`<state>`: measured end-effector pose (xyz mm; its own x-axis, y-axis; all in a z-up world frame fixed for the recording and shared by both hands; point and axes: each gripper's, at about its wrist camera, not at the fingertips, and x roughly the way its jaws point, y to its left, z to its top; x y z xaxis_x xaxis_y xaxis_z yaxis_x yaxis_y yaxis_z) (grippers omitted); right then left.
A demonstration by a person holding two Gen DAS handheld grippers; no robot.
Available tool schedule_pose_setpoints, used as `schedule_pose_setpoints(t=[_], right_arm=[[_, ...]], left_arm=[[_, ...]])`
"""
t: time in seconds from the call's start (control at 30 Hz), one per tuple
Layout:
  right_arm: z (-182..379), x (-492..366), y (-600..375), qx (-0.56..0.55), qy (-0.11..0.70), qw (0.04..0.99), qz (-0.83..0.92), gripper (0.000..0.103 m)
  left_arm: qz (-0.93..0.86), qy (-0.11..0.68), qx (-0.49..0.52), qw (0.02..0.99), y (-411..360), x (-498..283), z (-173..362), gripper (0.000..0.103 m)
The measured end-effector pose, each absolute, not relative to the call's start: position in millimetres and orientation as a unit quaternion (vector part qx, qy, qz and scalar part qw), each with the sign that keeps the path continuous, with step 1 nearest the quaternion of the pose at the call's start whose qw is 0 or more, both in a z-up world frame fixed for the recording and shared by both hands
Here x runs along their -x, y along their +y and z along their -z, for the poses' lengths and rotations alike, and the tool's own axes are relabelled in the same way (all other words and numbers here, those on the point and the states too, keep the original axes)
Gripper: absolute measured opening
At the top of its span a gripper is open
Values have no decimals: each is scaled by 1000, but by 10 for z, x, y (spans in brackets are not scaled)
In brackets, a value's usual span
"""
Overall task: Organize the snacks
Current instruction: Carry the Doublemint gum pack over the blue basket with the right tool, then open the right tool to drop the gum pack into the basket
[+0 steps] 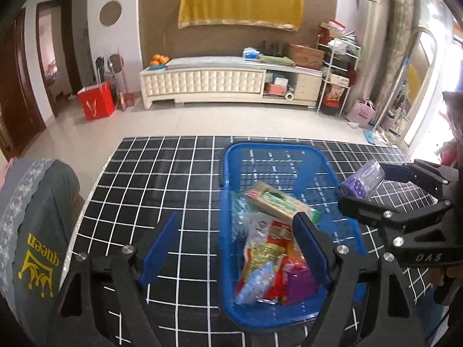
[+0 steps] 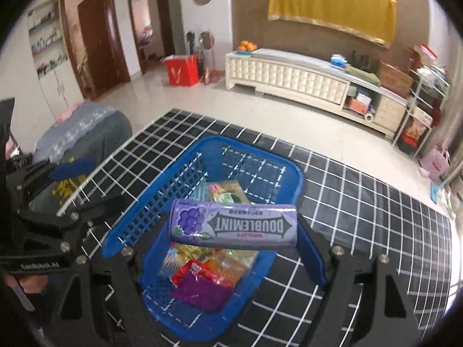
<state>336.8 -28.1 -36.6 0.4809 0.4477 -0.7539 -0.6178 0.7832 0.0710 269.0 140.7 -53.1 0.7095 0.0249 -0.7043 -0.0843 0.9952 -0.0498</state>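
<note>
A blue plastic basket stands on the black grid-patterned tablecloth. Inside lie several snack packets: a beige one with a green label, a red and yellow one and a purple one. My right gripper hovers over the basket, shut lengthwise on a purple Doublemint gum pack. My left gripper is open above the basket's near left side, with nothing between its blue fingers.
A grey fabric cover with a yellow crown and "queen" print sits off the table's left edge. Beyond the table's far edge are tiled floor, a red bag and a long cream cabinet.
</note>
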Motion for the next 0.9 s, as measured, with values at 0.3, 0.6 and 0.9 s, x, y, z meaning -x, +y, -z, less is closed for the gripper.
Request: schedule_pose_setpoints(t=[0.3,0.6,0.9], right_arm=[[743,-3660,126,177,436,820,-326,83],[990,-3790,268,212,476,794,-314,84],[776,-3658,43,161,464,809,-322,90]], left_arm=[[-44,400,48,914,1623,-2893,821,80],[-52,400,63,913,1711,-2914,900,80],[-40,374,67,924,1601,-2696,703,80]])
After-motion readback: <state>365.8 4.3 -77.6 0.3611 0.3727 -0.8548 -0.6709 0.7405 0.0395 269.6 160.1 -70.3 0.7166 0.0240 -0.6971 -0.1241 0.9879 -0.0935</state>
